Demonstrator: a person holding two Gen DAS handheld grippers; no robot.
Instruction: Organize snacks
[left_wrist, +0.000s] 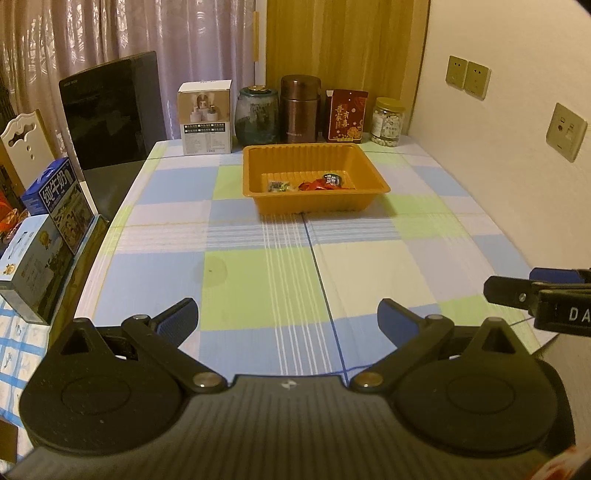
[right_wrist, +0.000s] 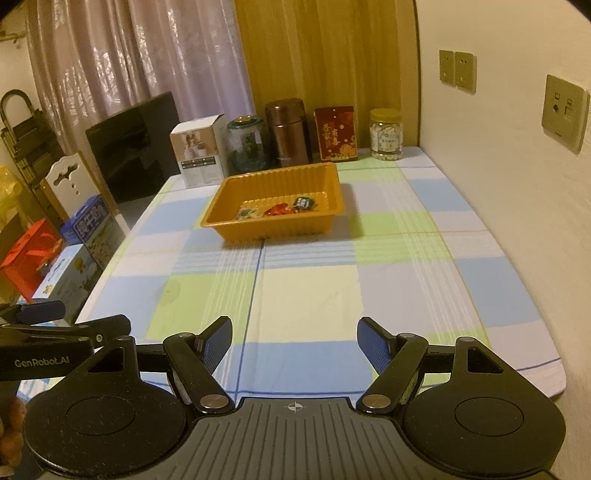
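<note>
Dead ahead of both grippers, well apart across the checked table: orange tray, long axis left-right, three snacks along its near wall. Left gripper jaws wide, empty; right gripper also wide, empty. Tray sits slightly left of the right gripper's line, roughly centred for the left. Neither clearly nearer. No loose snacks visible on the table; task looks near done.

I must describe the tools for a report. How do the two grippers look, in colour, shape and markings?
The left gripper and the right gripper look alike: a black ribbed body, two round black discs, black link arms with silver pivots, and blue ribbed pads. A small cross mark sits on the body. From the side, white lettering reads "GenRobot.AI" on the left one. No cables show.
</note>
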